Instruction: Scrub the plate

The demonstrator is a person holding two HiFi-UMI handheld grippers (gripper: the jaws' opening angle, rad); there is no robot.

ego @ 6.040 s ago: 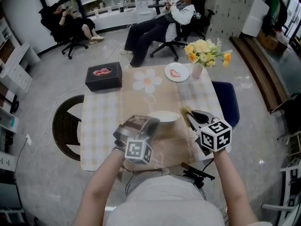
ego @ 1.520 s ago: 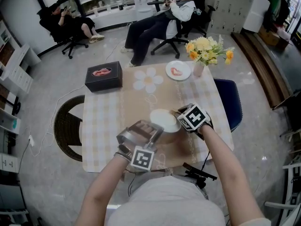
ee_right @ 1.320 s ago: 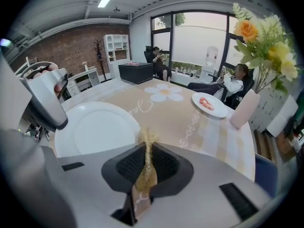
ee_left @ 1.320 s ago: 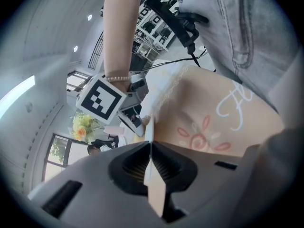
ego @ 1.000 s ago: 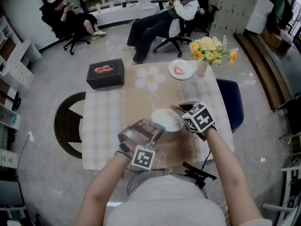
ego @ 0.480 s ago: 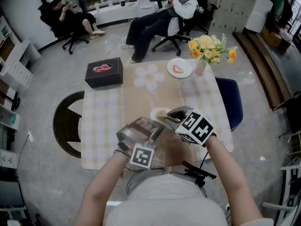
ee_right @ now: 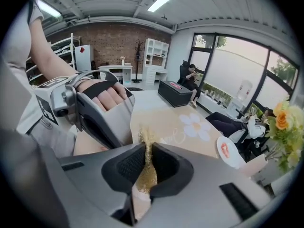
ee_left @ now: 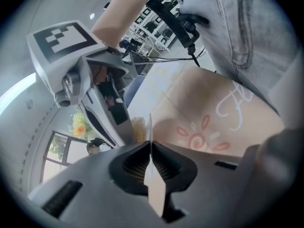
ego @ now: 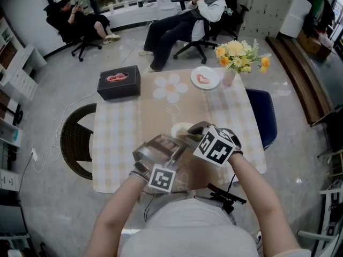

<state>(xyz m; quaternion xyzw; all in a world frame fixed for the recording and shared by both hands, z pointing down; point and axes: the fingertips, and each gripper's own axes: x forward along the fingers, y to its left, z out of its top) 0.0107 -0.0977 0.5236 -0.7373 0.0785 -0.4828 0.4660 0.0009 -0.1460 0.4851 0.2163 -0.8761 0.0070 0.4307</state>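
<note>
The plate [ee_left: 156,194] looks smooth and faintly glossy between the ribbed black pads [ee_left: 134,166] of the matt grey plastic left gripper [ee_left: 151,165]. Beside the plate the scouring pad [ee_right: 145,174] is rough, golden and fibrous; beneath the plate the tablecloth [ego: 115,138] is matt cloth.

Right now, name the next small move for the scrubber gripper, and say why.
Probably rub the scrubber sideways across the plate. The right gripper is shut on the scrubber, the left gripper clamps the plate's rim, and the scrubber sits close beside the plate's face.

Table [ego: 115,143] (checked cloth over it) carries a black box [ego: 118,83], small plate [ego: 204,78], flower vase [ego: 229,78]
</note>
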